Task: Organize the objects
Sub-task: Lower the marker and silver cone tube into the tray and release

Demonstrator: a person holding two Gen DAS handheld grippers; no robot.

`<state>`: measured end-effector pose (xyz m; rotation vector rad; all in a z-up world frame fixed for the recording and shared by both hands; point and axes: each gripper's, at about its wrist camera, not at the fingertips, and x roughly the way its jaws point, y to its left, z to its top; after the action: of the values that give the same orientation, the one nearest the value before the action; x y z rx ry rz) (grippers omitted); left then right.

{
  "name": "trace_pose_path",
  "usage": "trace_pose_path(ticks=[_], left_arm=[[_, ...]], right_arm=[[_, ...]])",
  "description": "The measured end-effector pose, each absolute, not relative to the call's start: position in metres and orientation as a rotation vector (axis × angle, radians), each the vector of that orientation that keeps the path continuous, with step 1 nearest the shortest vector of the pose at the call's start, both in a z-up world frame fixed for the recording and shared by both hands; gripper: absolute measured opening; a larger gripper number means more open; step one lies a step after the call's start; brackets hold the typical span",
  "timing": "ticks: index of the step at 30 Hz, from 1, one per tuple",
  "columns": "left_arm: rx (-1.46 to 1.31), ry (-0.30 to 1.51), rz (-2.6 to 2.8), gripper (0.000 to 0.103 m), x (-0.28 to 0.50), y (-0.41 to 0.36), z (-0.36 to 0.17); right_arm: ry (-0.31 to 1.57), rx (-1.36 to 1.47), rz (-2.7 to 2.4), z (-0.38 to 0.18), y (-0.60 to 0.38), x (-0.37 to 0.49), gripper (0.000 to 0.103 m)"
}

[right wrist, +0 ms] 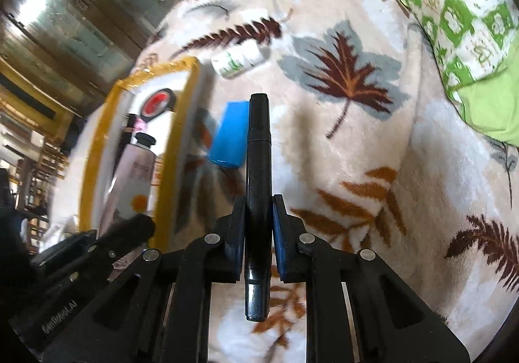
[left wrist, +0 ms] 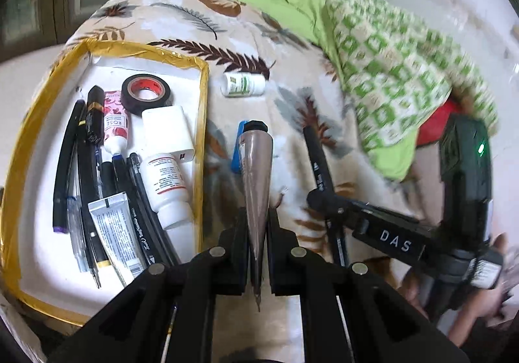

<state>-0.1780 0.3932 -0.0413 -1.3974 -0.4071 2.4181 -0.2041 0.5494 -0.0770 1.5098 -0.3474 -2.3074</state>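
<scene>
A: Nearest the lens, left tool (left wrist: pixel 258 233): jaws clamped tight on a brown cone (left wrist: pixel 254 175), black cap end pointing away, tip toward the camera.

B: Right tool (right wrist: pixel 258 227)?

A: Closed on a black marker (right wrist: pixel 258 168), held lengthwise between the blue pads. It also shows in the left view (left wrist: pixel 327 201), marker sticking up past its fingers.

B: Surface?

A: Bed, leaf-print blanket (right wrist: pixel 340 142). Both held things are above it, clear of the tray.

B: Tray?

A: White, yellow-taped rim (left wrist: pixel 202 123), left of the cone. Inside: black tape roll (left wrist: pixel 146 94), white bottle (left wrist: pixel 167 188), white box (left wrist: pixel 168 133), rose tube (left wrist: pixel 115 123), silver tube (left wrist: pixel 113 230), several pens (left wrist: pixel 69 155).

B: Loose stuff?

A: Small white bottle (left wrist: pixel 243 84) on the blanket just right of the tray's far corner. Blue box (right wrist: pixel 228 136) beside the tray, behind the marker. Green patterned cloth (left wrist: pixel 389 71) far right.
</scene>
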Motion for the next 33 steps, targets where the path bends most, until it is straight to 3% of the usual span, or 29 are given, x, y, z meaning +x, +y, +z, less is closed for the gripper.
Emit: trace_pose_path(ticks=[17, 27, 33], left_arm=[[-1.391, -0.421, 2.412, 0.008, -0.158, 0.387, -0.036], [-1.390, -0.698, 2.493, 0.008, -0.159, 0.314, -0.030], [-1.470, -0.732, 2.581, 0.008, -0.168, 0.262, -0.034]], right_arm=[[-0.296, 1.490, -2.254, -0.060, 0.535, -0.183, 0.015], [-0.241, 1.436, -2.165, -0.045, 0.500, -0.170, 0.015], [-0.210, 1.430, -2.073, -0.049, 0.461, -0.169, 0.015]])
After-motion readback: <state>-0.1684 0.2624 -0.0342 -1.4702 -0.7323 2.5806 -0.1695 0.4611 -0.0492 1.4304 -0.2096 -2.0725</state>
